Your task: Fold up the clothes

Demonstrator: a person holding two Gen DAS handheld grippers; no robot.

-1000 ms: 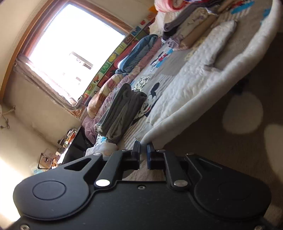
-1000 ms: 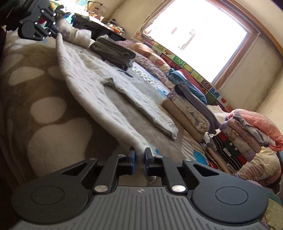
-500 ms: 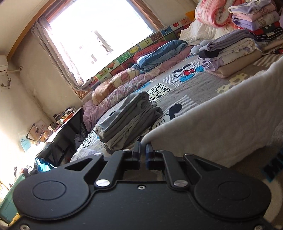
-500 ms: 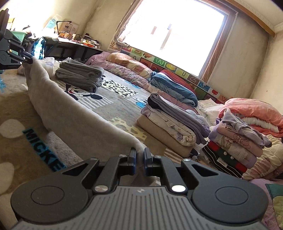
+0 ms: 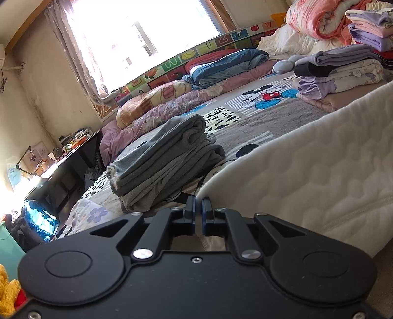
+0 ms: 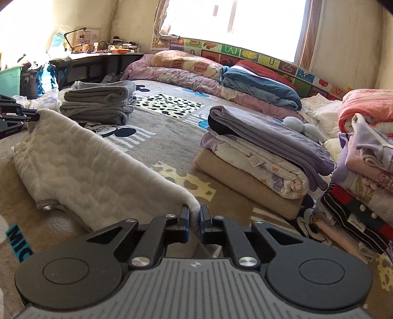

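— Quilted cream cloth, is that what both tools have hold of?

— Yes. The right hand-held gripper (image 6: 193, 216) has its jaws pinched nearly together on one corner of the white garment (image 6: 93, 169), and the left hand-held gripper (image 5: 198, 208) is clamped the same way on the opposite corner, the cloth running off to its right.

— Where does the garment sit?

— It stretches from the right hand-held gripper's tips away to its left, up to the other tool, seen at the far left edge of the right wrist view. The held edge is raised; the lower part rests folded on the bed cover (image 6: 157, 122) with cartoon mice printed on it.

— What lies beyond it?

— Straight ahead of the left hand-held gripper, just past its tips, a pile of folded grey clothes (image 5: 167, 162). Ahead and right of the right hand-held gripper, a stack of folded lilac and floral bedding (image 6: 265, 152) on a tan base. At that tool's far right, another pile of folded clothes (image 6: 363, 186). Rolled quilts (image 6: 196, 71) line the far side under the window (image 6: 262, 22).
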